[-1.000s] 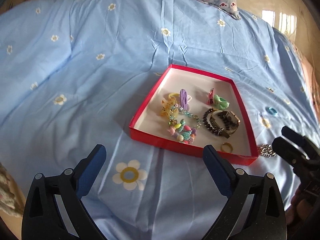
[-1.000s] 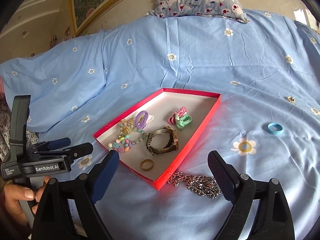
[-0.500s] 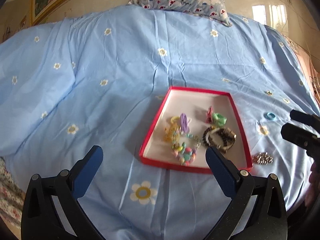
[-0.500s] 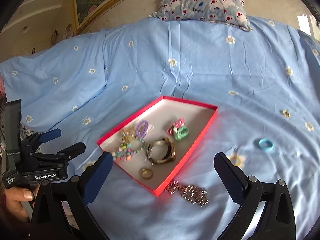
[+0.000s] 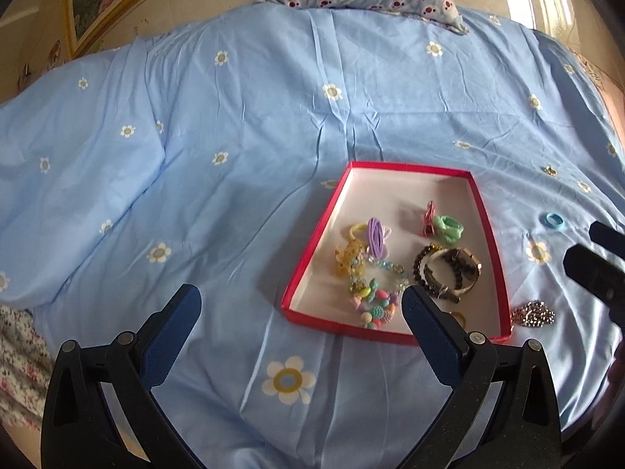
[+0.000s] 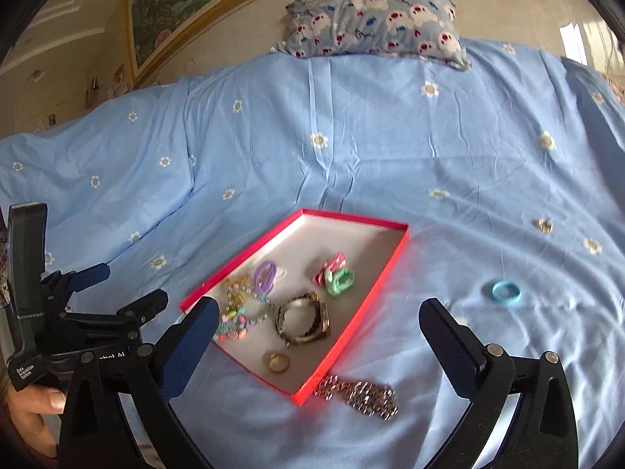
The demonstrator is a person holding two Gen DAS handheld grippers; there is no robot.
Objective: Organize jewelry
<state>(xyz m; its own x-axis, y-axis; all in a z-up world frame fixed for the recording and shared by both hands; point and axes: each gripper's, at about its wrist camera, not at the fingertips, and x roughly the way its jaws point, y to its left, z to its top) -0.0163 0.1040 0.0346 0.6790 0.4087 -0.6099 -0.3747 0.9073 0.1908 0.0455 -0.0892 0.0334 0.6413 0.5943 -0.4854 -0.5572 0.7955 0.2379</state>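
A red shallow tray [image 5: 495, 250] [image 6: 384, 273] lies on the blue bedspread. It holds a watch [image 5: 453, 273] [image 6: 306, 318], bead bracelets [image 5: 377, 297], hair ties [image 6: 340, 279] and a gold ring [image 6: 278, 361]. A silver chain [image 5: 533, 314] [image 6: 357, 391] lies on the sheet by the tray's near right corner. A blue hair tie [image 5: 551, 221] [image 6: 506, 293] lies farther right. My left gripper [image 5: 300, 305] is open and empty, above the sheet in front of the tray. My right gripper [image 6: 318, 314] is open and empty, above the tray's near end.
A patterned pillow [image 6: 371, 19] lies at the head of the bed. A framed picture [image 6: 187, 4] hangs on the wall. A small gold item [image 6: 543, 225] lies on the sheet far right. The bedspread [image 5: 234, 136] stretches wide to the left of the tray.
Both grippers have pulled up and back from the tray, so it looks smaller and farther away. The jewelry has not moved.
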